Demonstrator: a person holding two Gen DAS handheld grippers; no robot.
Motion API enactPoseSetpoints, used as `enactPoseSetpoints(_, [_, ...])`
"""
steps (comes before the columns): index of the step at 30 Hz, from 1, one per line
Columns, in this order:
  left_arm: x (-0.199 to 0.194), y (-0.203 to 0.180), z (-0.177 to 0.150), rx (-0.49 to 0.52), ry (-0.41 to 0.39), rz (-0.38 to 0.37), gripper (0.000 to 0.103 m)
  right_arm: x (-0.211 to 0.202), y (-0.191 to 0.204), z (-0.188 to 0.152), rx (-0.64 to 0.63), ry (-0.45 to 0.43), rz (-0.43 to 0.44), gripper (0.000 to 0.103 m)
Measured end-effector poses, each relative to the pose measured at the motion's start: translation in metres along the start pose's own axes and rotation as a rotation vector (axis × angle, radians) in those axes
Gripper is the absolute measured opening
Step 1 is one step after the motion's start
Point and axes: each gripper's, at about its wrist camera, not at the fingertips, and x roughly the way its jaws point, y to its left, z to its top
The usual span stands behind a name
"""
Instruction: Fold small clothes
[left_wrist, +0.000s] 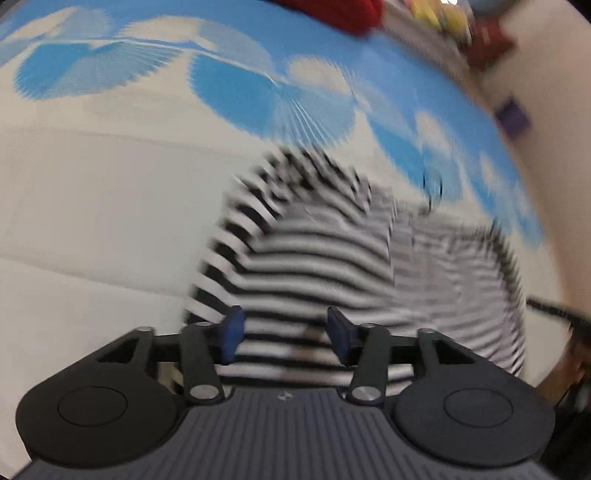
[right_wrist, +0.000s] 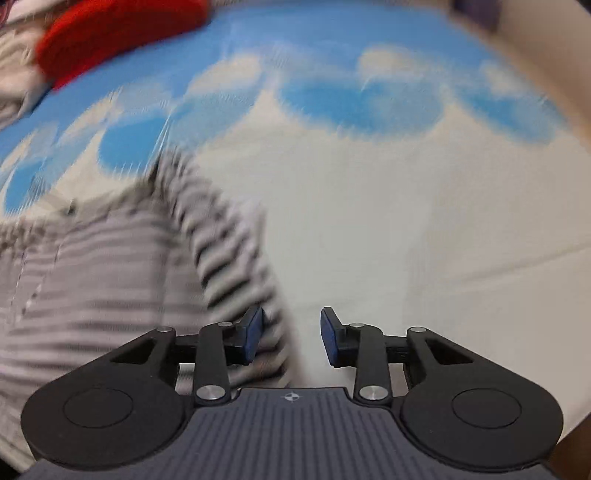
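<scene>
A small black-and-white striped garment lies crumpled on the bed sheet, which is white near me and printed with blue clouds farther off. Both views are blurred. My left gripper hangs open over the garment's near part; striped cloth shows behind the gap and neither pad presses on it. In the right wrist view the garment fills the left side. My right gripper is open at its right edge: the left pad is over the stripes, the right pad over bare sheet.
A red cloth lies at the far end of the bed, with yellow things beside it. A purple object and a pale wall are off the right edge. A dark cable runs in at right.
</scene>
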Motion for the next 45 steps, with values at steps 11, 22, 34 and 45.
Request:
enactPoseSetpoints(11, [0.037, 0.051, 0.008, -0.129, 0.166, -0.070, 0.079, -0.060, -0.014, -0.001, 0.072, -0.195, 0.226, 0.048])
enactPoseSetpoints(22, [0.062, 0.022, 0.003, -0.064, 0.192, -0.057, 0.084, -0.040, 0.004, -0.007, 0.002, -0.154, 0.153, 0.048])
enactPoseSetpoints(34, [0.069, -0.003, 0.001, -0.035, 0.196, -0.053, 0.031, -0.042, -0.021, -0.008, 0.134, -0.165, 0.137, 0.048])
enactPoseSetpoints(45, [0.032, 0.011, -0.004, -0.084, 0.074, -0.002, 0.015, -0.049, -0.016, -0.008, 0.167, -0.201, 0.122, 0.048])
